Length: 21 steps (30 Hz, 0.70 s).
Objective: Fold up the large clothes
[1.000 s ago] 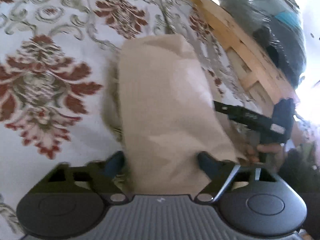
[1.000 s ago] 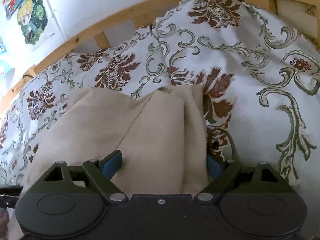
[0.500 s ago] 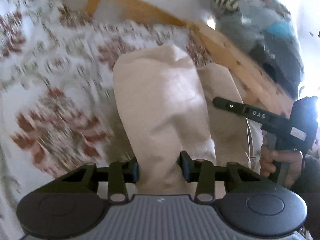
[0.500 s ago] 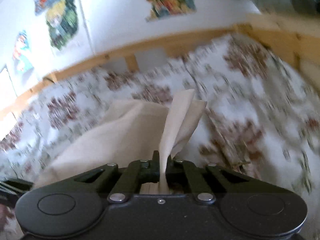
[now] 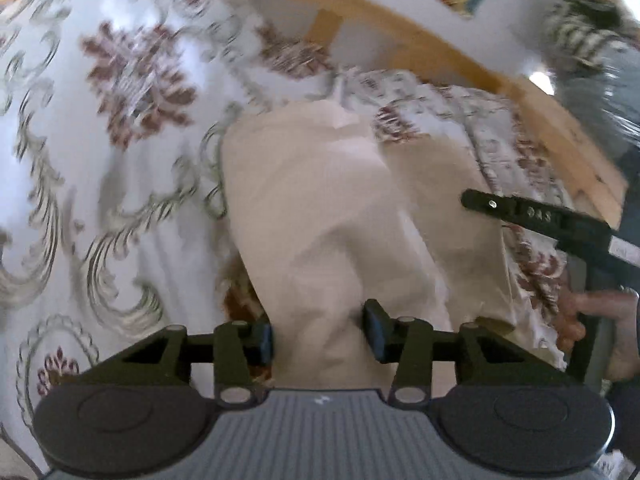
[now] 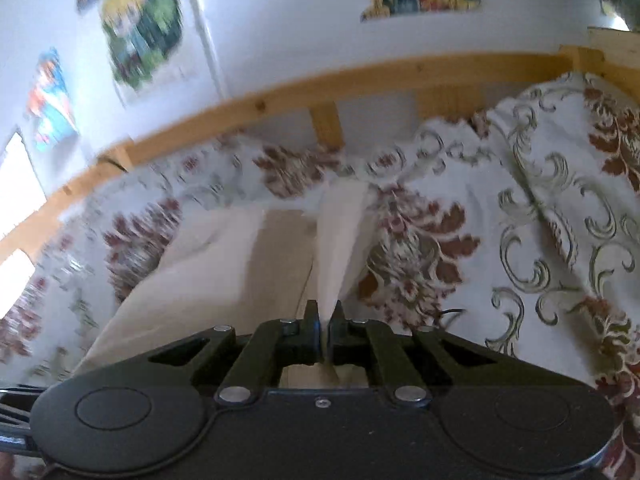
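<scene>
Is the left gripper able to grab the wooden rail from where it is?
Probably not yet. The left gripper is full of beige cloth, and the rail sits far beyond it, past the flowery bedspread. It would have to let go first.

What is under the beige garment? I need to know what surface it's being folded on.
The beige garment lies on a floral bedspread, which shows all around it, with a wooden bed rail beyond. Whatever lies directly beneath the cloth is covered.
</scene>
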Motion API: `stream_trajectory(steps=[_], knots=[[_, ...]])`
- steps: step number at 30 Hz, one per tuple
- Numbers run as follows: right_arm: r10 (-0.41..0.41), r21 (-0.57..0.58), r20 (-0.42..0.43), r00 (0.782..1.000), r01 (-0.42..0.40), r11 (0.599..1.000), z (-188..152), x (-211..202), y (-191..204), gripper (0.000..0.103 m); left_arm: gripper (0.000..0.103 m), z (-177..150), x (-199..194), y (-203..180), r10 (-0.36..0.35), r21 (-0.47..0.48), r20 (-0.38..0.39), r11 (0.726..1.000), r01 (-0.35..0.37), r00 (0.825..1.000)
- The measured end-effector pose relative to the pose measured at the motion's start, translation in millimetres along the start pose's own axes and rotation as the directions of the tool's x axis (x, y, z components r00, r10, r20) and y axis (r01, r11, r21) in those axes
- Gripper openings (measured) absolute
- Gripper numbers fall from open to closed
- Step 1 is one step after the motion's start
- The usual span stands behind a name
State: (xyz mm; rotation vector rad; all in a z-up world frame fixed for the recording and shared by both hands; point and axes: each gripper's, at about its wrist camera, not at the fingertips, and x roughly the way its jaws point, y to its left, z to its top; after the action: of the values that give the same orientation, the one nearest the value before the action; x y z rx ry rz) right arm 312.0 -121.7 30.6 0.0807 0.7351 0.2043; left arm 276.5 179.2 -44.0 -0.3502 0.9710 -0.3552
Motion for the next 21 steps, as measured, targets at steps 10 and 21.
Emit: stream_trajectory(steps=[10,21], knots=[[-0.087,-0.087,0.048,0.995,0.091,0.992,-33.5,-41.9,-9.4,0.065,0.086,-8.1,-23.7,-20.1,0.085,0.025,0.055,0.996,-0.087,0.995],[-0.088,-0.038,0.257,0.962,0.101,0.994,-61.3,-180.4,8.4,0.100,0.102,-46.5,-131.8,-83.3,0.125,0.132,0.298,0.976,-0.171,0.946]])
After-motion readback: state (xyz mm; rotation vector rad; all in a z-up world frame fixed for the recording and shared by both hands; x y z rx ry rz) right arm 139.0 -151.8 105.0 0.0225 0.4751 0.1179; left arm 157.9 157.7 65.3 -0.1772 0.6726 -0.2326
